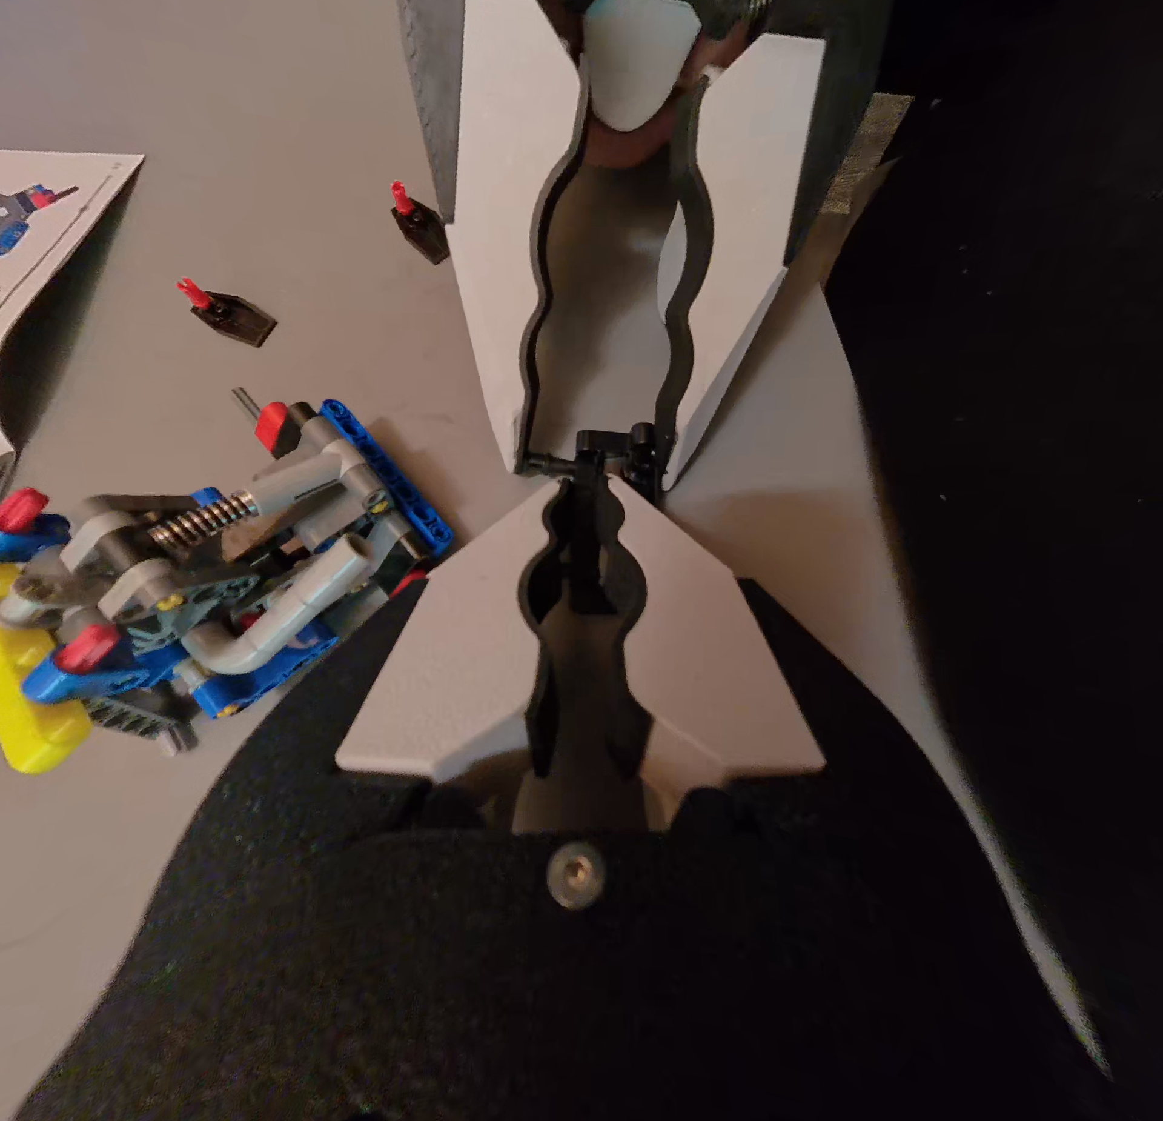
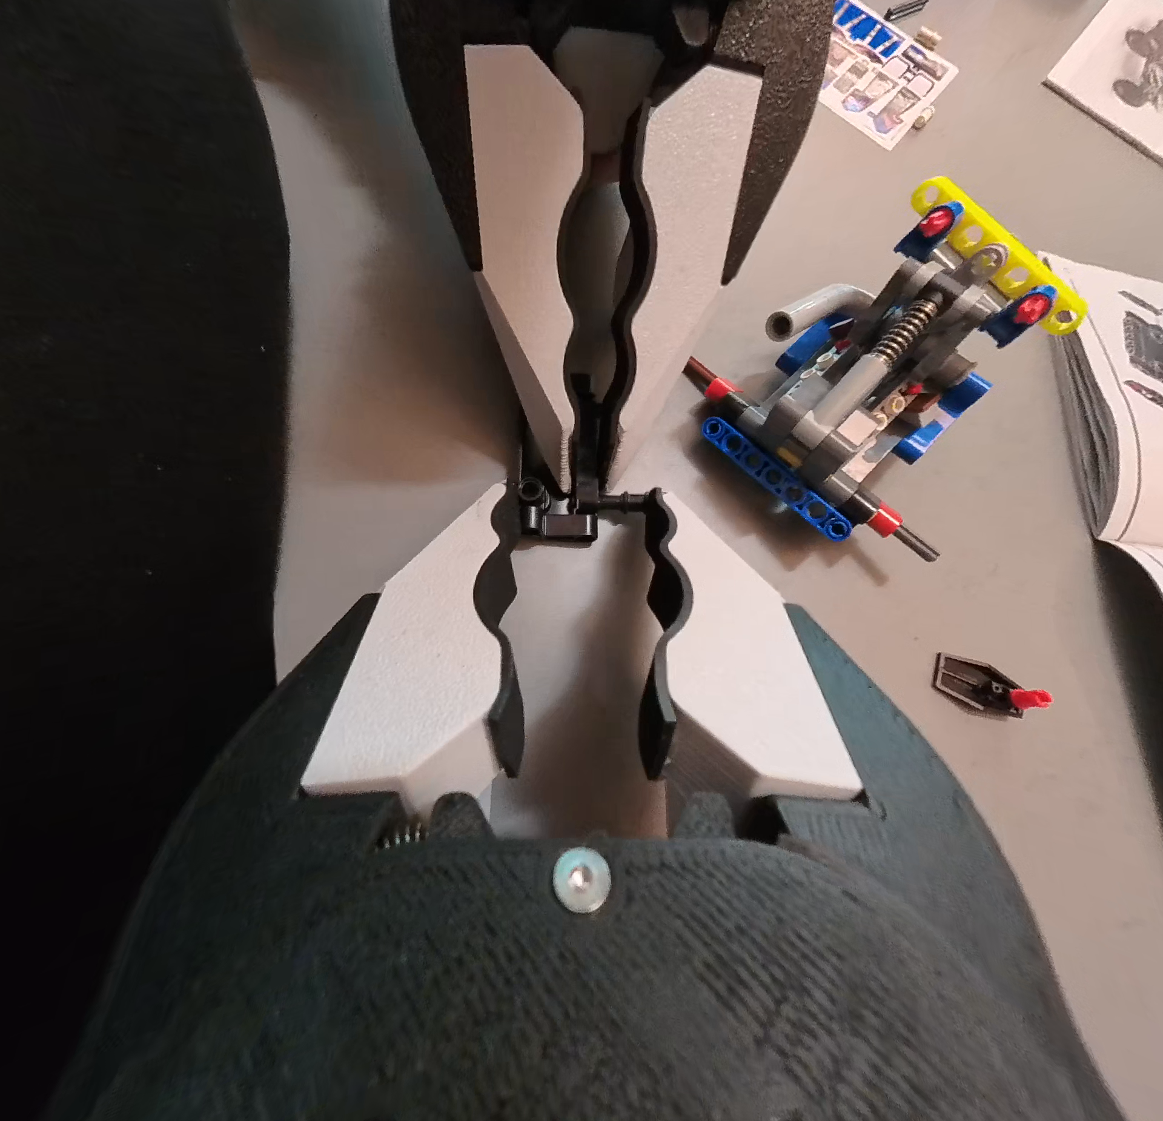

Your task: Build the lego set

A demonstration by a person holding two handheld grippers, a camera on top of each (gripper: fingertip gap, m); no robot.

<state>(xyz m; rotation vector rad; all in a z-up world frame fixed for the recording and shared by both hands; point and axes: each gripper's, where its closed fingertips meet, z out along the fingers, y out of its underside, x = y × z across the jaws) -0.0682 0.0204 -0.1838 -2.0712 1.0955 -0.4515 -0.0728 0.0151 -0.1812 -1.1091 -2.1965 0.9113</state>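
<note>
Meeting tip to tip above the gray worktop (image 2: 818,618), the two grippers share one small black building piece (image 2: 566,524). It is all black against black pads, so its exact shape is hard to make out. The left gripper (image 1: 582,480) has its jaws nearly closed on a thin black stem of the piece, and both pads press on it; the lower end of that stem is lost in the dark hollow between the fingers. The right gripper (image 2: 588,511) has its jaws much wider. One pad touches the blocky end of the piece and the other pad touches the tip of a thin black pin that sticks out sideways, so the piece is squeezed between them. A big dark area past the worktop edge shows nothing at all. Well apart on the worktop lies a half-built toy model (image 2: 893,385) of blue, gray and yellow parts with a metal spring; in the left wrist view its yellow bar is cut off by the picture edge. Two small black wedge parts with red pins (image 1: 233,313) (image 1: 418,222) lie near it. An open booklet (image 2: 1120,411) and a sticker sheet (image 2: 881,64) are only partly in view.
</note>
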